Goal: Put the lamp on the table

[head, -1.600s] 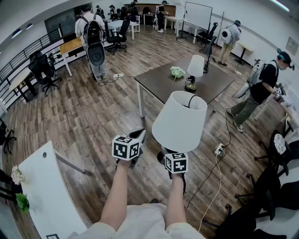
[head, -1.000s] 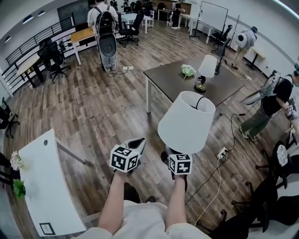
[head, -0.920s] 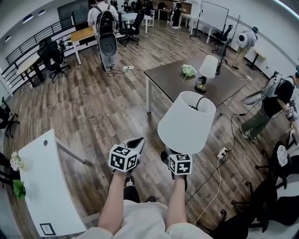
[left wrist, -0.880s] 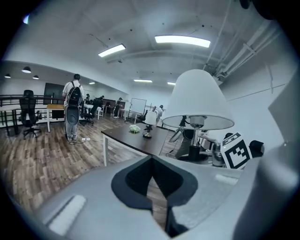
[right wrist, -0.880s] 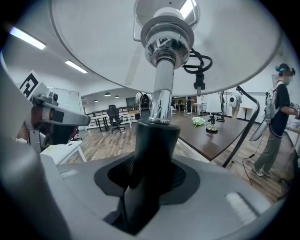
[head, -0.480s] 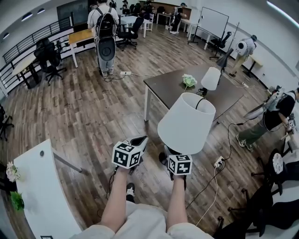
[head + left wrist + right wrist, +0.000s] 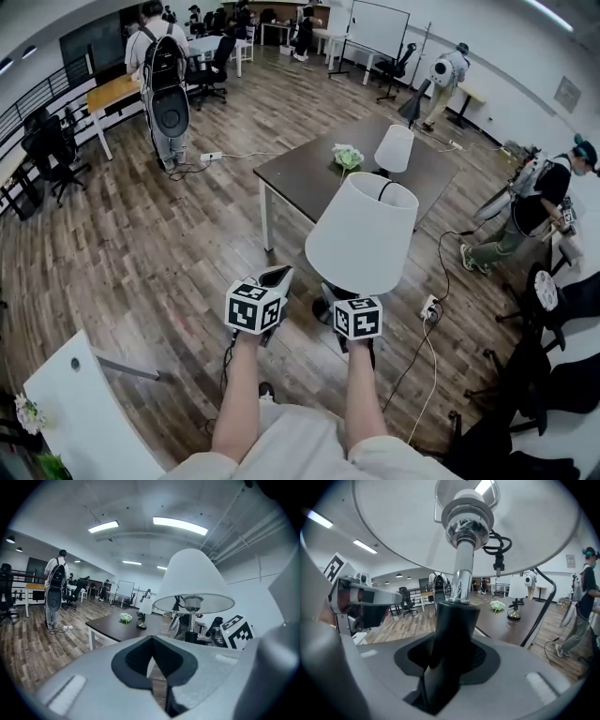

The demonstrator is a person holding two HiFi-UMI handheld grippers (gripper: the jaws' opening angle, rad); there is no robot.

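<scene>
In mid-frame the right gripper [image 7: 446,667] clamps the black stem of the white-shaded lamp [image 7: 361,234], upright over the floor [image 7: 187,234] below the dark table [image 7: 309,173], while the left gripper [image 7: 275,278] beside it has jaws together, empty

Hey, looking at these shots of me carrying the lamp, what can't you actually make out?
- Lamp base: head view, largely hidden under its own shade and the right gripper; the right gripper view cuts it off below the fingers.
- Second lamp's foot: head view, behind the held shade.
- Lamp cord's far end: right gripper view, drops behind the gripper's body.
- Flowers on the table: too small in every view to identify.
</scene>
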